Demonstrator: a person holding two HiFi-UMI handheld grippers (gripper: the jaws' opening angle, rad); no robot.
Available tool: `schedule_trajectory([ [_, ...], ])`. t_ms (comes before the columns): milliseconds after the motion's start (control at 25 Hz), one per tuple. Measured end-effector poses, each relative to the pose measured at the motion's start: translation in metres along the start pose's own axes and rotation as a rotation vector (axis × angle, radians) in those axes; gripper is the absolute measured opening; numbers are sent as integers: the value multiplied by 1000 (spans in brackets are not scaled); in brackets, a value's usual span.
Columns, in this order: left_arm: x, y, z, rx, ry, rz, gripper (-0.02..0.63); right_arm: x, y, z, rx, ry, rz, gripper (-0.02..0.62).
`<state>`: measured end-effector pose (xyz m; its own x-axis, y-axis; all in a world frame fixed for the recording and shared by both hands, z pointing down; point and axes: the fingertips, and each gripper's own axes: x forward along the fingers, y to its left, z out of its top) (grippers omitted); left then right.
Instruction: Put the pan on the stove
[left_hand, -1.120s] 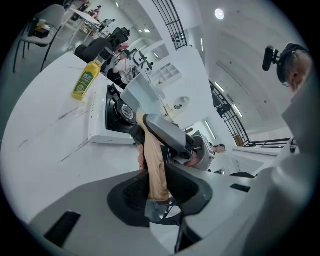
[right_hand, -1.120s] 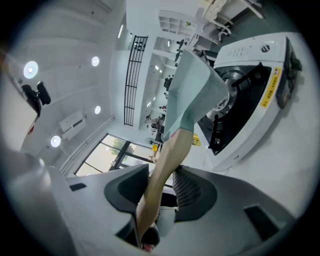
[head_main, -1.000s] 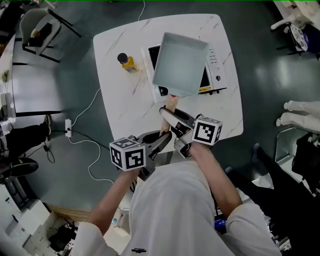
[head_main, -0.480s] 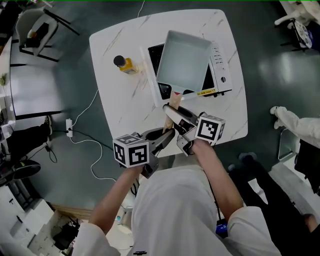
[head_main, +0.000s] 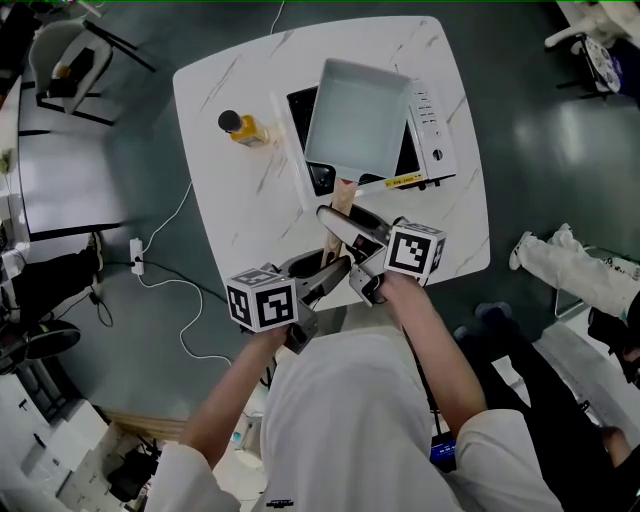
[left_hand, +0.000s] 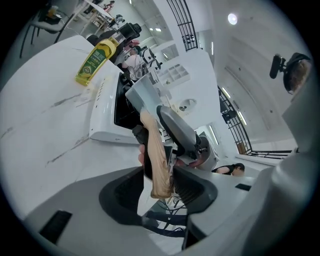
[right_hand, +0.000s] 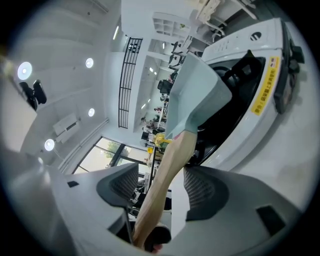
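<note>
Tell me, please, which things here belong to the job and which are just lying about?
Job: pan, stove.
Lying about: oil bottle, power strip on the floor.

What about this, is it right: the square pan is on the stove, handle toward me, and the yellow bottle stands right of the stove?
No. The head view shows the yellow bottle left of the stove, not right. The square pan is on the stove, handle toward you.
</note>
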<state>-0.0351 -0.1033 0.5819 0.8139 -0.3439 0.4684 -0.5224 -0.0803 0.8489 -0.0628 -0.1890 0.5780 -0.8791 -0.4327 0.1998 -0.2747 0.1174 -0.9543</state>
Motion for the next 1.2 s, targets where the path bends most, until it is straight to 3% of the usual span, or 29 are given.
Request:
schedule_trajectory([
  [360, -18, -8, 4, 55, -72, 41, 295, -28, -9, 5, -31, -44, -93, 358],
  [600, -37, -13, 13, 173, -148, 149, 323, -60, 8, 10, -105, -96, -182, 396],
  [760, -51, -35, 26, 262, -208, 167, 322, -88, 27, 18, -181, -150, -255, 394],
  [880, -66, -59, 34, 324, -257, 170, 321, -107, 55, 19, -263, -186, -266, 329],
  [960, -77, -77, 40, 372, -299, 177, 290, -119, 75, 19, -323, -198, -267, 309],
  [1200, -109, -138, 56, 536, -430, 190, 180, -150, 139, 32, -601, -251, -309, 138],
])
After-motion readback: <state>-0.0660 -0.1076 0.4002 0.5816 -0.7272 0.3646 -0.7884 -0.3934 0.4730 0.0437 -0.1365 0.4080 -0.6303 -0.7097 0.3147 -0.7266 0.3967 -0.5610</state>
